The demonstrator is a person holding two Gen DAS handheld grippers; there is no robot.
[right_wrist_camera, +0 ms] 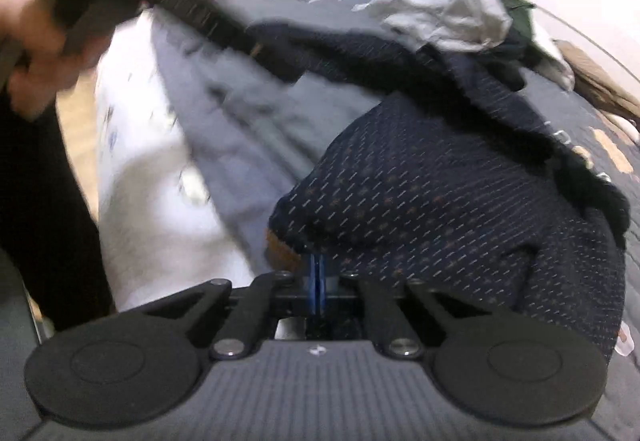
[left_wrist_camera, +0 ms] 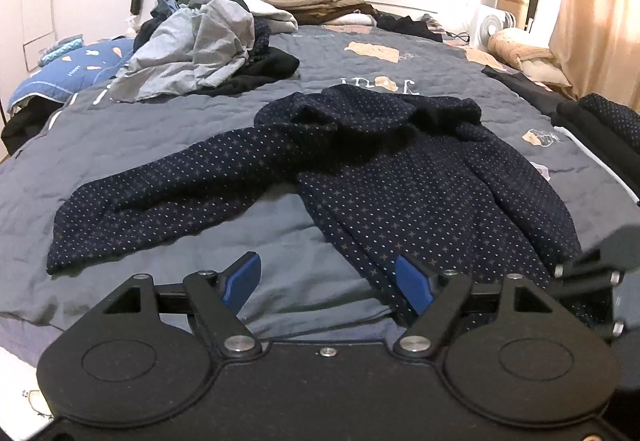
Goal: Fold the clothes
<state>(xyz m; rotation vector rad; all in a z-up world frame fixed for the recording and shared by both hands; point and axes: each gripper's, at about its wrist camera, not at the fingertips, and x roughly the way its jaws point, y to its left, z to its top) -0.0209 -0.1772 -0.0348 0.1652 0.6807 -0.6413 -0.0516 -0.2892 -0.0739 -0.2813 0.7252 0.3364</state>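
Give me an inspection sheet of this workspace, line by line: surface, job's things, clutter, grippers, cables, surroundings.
Surface: grey quilted bedspread, wrinkled.
Job's things: navy dotted garment spread unfolded, one sleeve stretched left.
Clutter: heap of grey and dark clothes; folded brown stack by the headboard.
Grippers: left gripper open above the bedspread beside the garment's hem; right gripper jaws shut at the garment's edge.
Cables: black cord near the white fan.
Surroundings: curtain, white walls.
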